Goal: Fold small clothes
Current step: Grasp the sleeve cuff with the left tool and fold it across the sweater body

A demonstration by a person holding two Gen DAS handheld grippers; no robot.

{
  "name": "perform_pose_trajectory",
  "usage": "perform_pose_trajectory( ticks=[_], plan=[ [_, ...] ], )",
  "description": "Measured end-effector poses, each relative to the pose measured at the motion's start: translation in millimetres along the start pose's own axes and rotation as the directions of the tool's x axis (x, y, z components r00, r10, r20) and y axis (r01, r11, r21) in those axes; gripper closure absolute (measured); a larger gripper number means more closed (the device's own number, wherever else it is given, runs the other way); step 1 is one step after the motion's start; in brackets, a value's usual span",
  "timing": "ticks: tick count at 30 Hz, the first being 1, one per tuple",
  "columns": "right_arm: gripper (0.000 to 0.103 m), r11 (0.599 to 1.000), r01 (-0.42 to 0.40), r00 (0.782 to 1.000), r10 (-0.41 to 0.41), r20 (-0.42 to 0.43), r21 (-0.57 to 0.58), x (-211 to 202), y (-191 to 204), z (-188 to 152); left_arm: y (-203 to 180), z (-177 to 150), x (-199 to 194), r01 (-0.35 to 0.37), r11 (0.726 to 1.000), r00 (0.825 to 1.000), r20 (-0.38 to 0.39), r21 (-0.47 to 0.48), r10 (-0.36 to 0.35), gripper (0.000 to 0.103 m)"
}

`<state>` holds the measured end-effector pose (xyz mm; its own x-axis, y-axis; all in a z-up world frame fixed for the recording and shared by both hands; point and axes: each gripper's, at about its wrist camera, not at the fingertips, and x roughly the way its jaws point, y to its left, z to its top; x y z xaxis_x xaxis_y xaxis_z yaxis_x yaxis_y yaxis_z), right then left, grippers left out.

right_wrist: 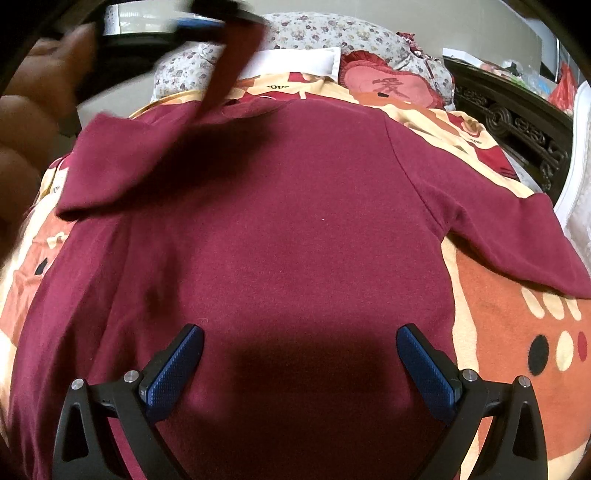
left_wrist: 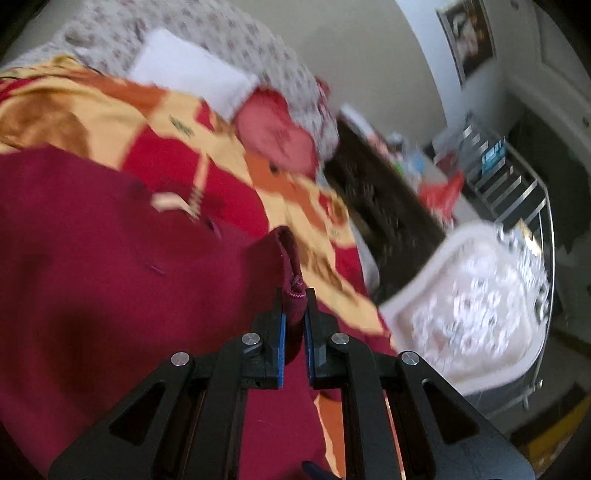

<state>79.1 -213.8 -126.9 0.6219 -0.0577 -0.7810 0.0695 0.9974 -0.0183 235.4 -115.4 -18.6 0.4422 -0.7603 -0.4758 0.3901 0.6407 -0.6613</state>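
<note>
A dark red shirt lies spread flat on a patterned red, orange and cream blanket. Its right sleeve reaches out to the right. My left gripper is shut on a bunched edge of the shirt and holds it lifted above the rest of the shirt. In the right wrist view the left gripper is at the top left, blurred, with a strip of red cloth hanging from it. My right gripper is open wide just above the shirt's lower body, holding nothing.
A floral pillow, a white folded cloth and a red heart cushion lie at the bed's head. A dark carved bed frame runs along the right. A white padded item and a metal rack stand beside the bed.
</note>
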Motion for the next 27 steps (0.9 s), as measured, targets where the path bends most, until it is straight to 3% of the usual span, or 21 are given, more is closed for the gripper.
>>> perform_pose_trajectory(
  ticks=[5, 10, 12, 13, 14, 18, 20, 21, 24, 26, 27],
  plan=[
    [0.000, 1.000, -0.010, 1.000, 0.010, 0.009, 0.011, 0.0, -1.5, 0.0, -14.7, -10.7, 30.9, 0.026, 0.998, 0.995, -0.094, 0.061, -0.020, 0.096],
    [0.000, 1.000, -0.008, 1.000, 0.008, 0.012, 0.014, 0.9, -1.3, 0.9, -9.3, -12.4, 53.5, 0.045, 0.998, 0.982, -0.188, 0.053, -0.035, 0.096],
    [0.000, 1.000, -0.010, 1.000, 0.009, 0.013, 0.015, 1.4, -1.8, 1.3, -6.7, -16.0, 60.6, 0.055, 0.998, 0.974, -0.223, 0.037, -0.046, 0.081],
    [0.000, 1.000, -0.011, 1.000, 0.011, 0.014, 0.016, 1.4, -2.1, 1.5, -5.3, -17.4, 62.9, 0.052, 0.998, 0.970, -0.240, 0.022, -0.045, 0.061],
    [0.000, 1.000, -0.013, 1.000, 0.012, 0.015, 0.017, 1.4, -2.5, 1.6, -3.7, -19.6, 61.3, 0.058, 0.998, 0.967, -0.247, 0.007, -0.055, 0.047],
    [0.000, 1.000, -0.013, 1.000, 0.013, 0.016, 0.018, 0.5, -2.2, 1.1, -9.8, -22.3, 43.9, 0.110, 0.994, 0.958, -0.269, 0.011, -0.103, 0.046],
    [0.000, 1.000, -0.013, 1.000, 0.013, 0.016, 0.018, 0.6, -2.3, 0.9, -9.8, -19.4, 16.4, 0.114, 0.992, 0.964, -0.246, 0.050, -0.098, 0.046],
    [0.000, 1.000, -0.014, 1.000, 0.013, 0.016, 0.018, 0.5, -2.3, 0.9, -5.9, -17.6, 2.2, 0.097, 0.993, 0.972, -0.222, 0.068, -0.080, 0.046],
    [0.000, 1.000, -0.012, 1.000, 0.012, 0.016, 0.017, 0.5, -2.2, 1.0, 19.6, -12.3, -62.8, -0.075, 0.986, 0.993, -0.075, 0.150, 0.087, 0.046],
    [0.000, 1.000, -0.010, 1.000, 0.009, 0.015, 0.016, 0.5, -2.4, 1.1, 43.4, -12.1, -105.0, -0.229, 0.958, 0.973, 0.059, 0.172, 0.222, 0.046],
    [0.000, 1.000, -0.009, 1.000, 0.009, 0.015, 0.015, 0.7, -2.4, 0.4, 53.8, -12.6, -118.0, -0.272, 0.949, 0.961, 0.098, 0.163, 0.258, 0.046]
  ],
)
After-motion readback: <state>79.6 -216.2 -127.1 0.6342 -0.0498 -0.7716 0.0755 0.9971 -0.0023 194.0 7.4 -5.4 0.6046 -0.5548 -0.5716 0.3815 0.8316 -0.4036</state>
